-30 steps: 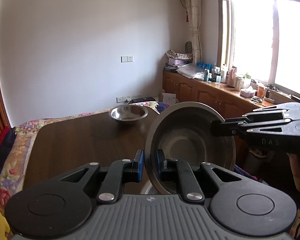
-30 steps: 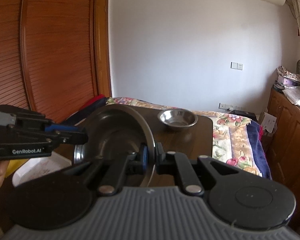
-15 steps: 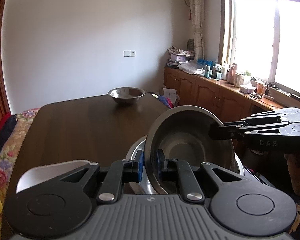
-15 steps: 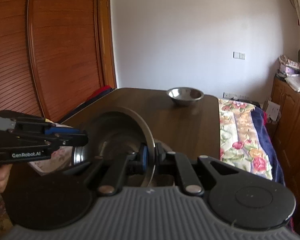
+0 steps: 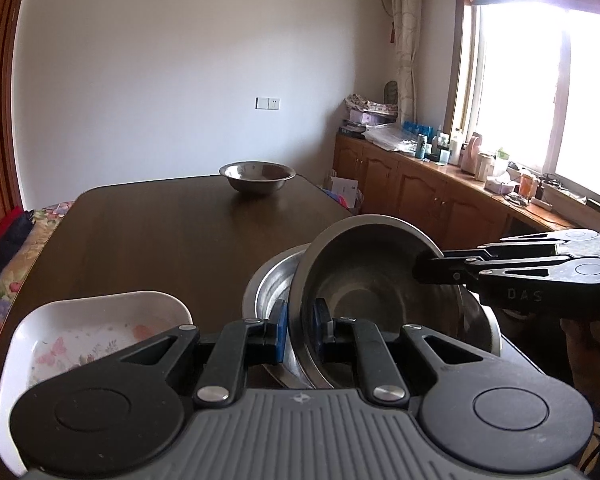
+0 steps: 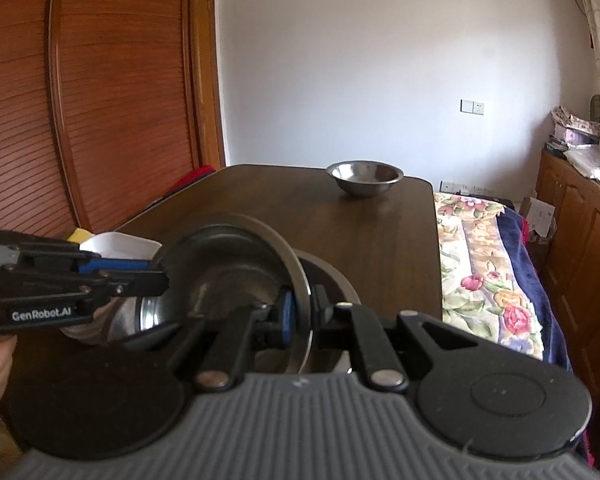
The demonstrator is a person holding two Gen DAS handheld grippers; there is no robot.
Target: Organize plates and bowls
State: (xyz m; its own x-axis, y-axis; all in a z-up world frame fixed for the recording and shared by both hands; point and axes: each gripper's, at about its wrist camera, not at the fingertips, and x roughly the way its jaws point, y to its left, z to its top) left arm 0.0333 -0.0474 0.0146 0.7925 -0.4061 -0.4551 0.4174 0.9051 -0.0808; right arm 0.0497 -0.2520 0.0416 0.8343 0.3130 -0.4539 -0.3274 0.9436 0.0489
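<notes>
In the left wrist view, the left gripper [image 5: 299, 330] is clenched on the rim of a steel bowl [image 5: 376, 276], with one blue pad on each side of the rim. The bowl is tilted, its opening turned toward the right, and it sits partly inside a larger steel bowl [image 5: 270, 284] that stands near the front right edge of the dark wooden table [image 5: 160, 240]. The right gripper [image 5: 428, 270] comes in from the right and grasps the opposite rim of the same tilted bowl. A white dish [image 5: 100, 320] with a flower pattern lies at the front left of the table, close beside the larger bowl. A small steel bowl [image 5: 257, 176] stands alone at the far edge. In the right wrist view, the right gripper [image 6: 302, 312] pinches the rim of the tilted steel bowl [image 6: 228, 264], and the left gripper [image 6: 160, 276] holds its other side. The larger steel bowl [image 6: 332, 276] shows just behind, the white dish [image 6: 120, 244] at the left, and the small steel bowl [image 6: 365, 177] at the far edge of the table [image 6: 380, 232].
</notes>
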